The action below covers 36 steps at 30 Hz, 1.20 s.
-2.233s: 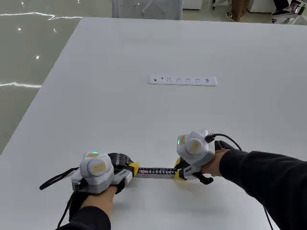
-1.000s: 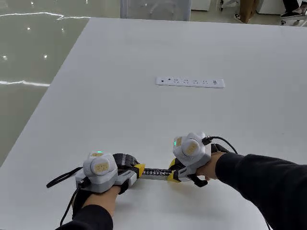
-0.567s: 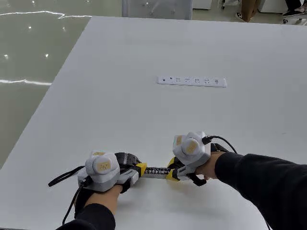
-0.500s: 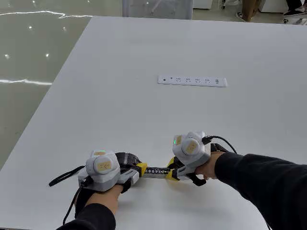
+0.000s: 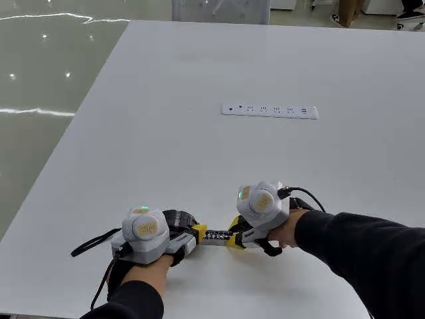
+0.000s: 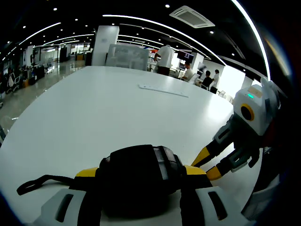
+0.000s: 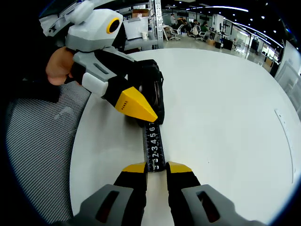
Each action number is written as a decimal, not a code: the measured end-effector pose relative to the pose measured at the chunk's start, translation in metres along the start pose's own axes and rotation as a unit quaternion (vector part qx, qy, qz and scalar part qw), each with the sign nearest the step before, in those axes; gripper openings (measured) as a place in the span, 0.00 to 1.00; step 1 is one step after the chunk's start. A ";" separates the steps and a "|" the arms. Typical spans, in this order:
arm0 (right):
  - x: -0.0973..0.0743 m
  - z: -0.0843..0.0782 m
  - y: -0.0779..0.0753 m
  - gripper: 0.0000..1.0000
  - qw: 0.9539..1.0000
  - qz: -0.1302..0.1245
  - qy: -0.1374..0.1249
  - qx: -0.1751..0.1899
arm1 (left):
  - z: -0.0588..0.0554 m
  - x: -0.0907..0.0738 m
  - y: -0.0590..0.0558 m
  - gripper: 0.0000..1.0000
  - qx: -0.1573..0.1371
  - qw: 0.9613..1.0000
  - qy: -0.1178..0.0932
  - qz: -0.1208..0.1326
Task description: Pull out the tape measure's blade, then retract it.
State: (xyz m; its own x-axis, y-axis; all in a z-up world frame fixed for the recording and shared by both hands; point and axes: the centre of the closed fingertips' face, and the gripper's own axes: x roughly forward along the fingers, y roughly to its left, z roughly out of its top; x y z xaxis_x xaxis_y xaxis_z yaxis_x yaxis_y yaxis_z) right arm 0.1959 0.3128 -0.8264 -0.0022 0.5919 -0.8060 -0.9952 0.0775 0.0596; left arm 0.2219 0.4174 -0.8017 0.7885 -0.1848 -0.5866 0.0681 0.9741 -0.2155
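1. Fingers (image 7: 135, 168) of the right gripper (image 7: 155, 168), yellow at the tips, are pressed in on the free end of the blade (image 7: 154, 141) and pinch it between them. The printed numbers run away from the tips toward the case.
2. Fingers (image 6: 86, 172) of the left gripper (image 6: 141, 171) are clamped on the two sides of the black tape measure case (image 6: 138, 181), which fills the gap between them.
3. In the head view a short stretch of blade spans the two grippers. They sit near each other, tips facing, low on the near edge of the white surface (image 5: 199, 133).
4. The right hand (image 5: 289, 229) holds its gripper from the right, its dark sleeve (image 5: 358, 246) reaching in from the lower right. The left hand (image 5: 143, 271) comes up from below, its gripper pointing right.
5. A black strap (image 5: 89, 244) trails left from the case along the surface.
6. A white power strip (image 5: 270, 110) lies well apart, farther up the surface.
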 end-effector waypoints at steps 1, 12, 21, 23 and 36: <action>0.000 0.001 0.000 0.12 1.000 0.000 0.000 0.001 | 0.000 0.000 0.000 0.64 0.000 1.000 0.000 0.000; 0.006 0.008 -0.003 0.12 1.000 0.000 -0.003 0.006 | 0.000 0.000 0.000 0.64 0.000 1.000 0.001 0.000; 0.009 0.013 -0.002 0.12 1.000 -0.004 -0.005 0.008 | 0.000 0.000 0.000 0.64 -0.001 1.000 0.002 -0.002; 0.010 0.014 -0.002 0.12 1.000 -0.003 -0.007 0.010 | 0.000 0.000 0.000 0.64 0.000 1.000 0.003 -0.003; 0.016 0.022 -0.001 0.12 1.000 0.001 -0.013 0.010 | 0.000 0.000 0.000 0.64 -0.001 1.000 0.004 -0.004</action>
State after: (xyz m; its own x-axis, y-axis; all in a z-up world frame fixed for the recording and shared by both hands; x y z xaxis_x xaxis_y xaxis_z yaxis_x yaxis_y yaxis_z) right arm 0.1994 0.3403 -0.8266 -0.0004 0.6129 -0.7902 -0.9931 0.0923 0.0721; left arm 0.2219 0.4171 -0.8017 0.7834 -0.1938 -0.5906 0.0731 0.9723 -0.2222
